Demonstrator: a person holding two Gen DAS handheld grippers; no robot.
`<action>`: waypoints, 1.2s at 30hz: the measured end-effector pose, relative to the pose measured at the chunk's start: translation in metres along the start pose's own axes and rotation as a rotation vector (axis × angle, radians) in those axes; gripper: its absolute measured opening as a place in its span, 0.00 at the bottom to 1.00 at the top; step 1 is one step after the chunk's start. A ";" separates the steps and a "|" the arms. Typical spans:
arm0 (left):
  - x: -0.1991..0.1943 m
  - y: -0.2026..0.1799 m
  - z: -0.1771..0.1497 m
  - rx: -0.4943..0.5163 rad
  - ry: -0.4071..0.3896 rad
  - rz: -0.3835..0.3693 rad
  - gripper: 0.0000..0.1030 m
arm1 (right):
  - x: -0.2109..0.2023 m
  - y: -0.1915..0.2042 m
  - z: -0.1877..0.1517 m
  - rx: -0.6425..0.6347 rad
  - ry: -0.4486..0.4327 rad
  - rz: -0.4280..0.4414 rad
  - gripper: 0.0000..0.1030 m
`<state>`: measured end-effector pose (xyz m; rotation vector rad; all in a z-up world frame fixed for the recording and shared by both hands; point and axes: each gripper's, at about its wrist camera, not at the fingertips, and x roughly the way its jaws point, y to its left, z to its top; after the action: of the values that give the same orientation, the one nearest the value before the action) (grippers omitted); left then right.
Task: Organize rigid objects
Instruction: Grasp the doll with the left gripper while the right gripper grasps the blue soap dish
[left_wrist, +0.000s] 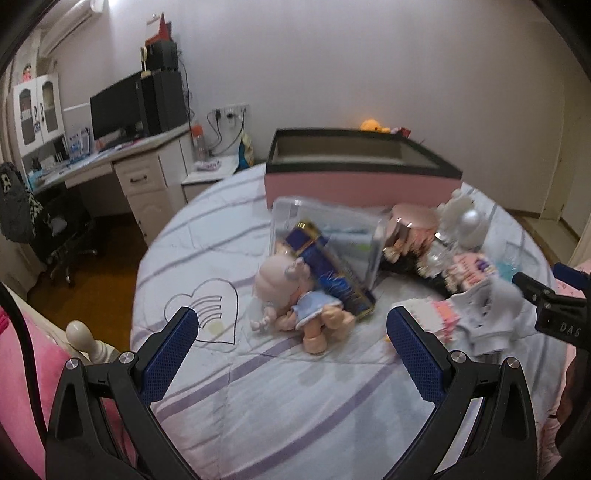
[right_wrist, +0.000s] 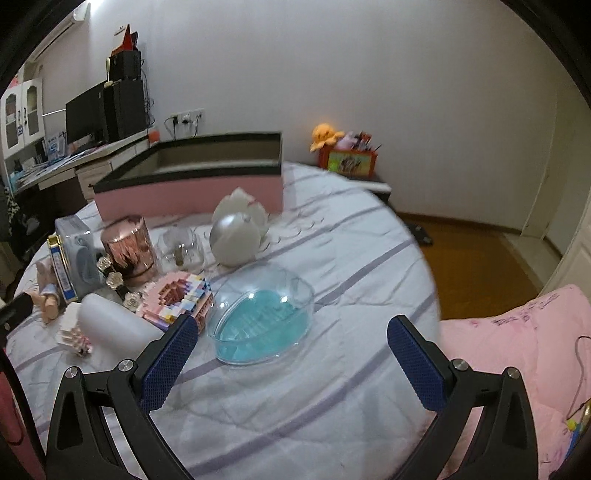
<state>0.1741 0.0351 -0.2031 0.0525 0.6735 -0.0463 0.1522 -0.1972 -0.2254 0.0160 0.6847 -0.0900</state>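
- Jaws of both grippers stand spread wide with nothing between them: the left gripper (left_wrist: 291, 347) hangs over the striped bed sheet (left_wrist: 295, 406), the right gripper (right_wrist: 291, 347) likewise over its own side of the bed.
- Nearest to the right jaws is the clear dish with a blue insert (right_wrist: 260, 319), lying just ahead and slightly left of their centre line, its long axis running from near-left to far-right; the pink storage box (right_wrist: 188, 194) sits beyond it at the far edge of the bed.
- Ahead of the left jaws, almost centred, lies the doll in a blue dress (left_wrist: 299, 299), tipped on its side against a blue and gold box (left_wrist: 328, 273) that leans out of a clear plastic container (left_wrist: 332, 229).
- Judging by this, the right hand is the nearer one to the dish, and a straight reach forward with a small turn to meet its narrow width would suit.
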 end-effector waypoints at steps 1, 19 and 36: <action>0.006 0.002 -0.001 -0.002 0.013 0.000 1.00 | 0.006 0.000 0.001 0.002 0.012 0.004 0.99; 0.049 0.023 0.009 -0.119 0.170 -0.048 1.00 | 0.045 -0.005 0.016 -0.008 0.117 0.071 0.67; 0.061 0.024 0.018 -0.030 0.155 0.061 0.62 | 0.050 -0.009 0.021 -0.006 0.129 0.075 0.66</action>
<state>0.2339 0.0564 -0.2262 0.0475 0.8269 0.0265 0.2038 -0.2106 -0.2406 0.0421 0.8126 -0.0144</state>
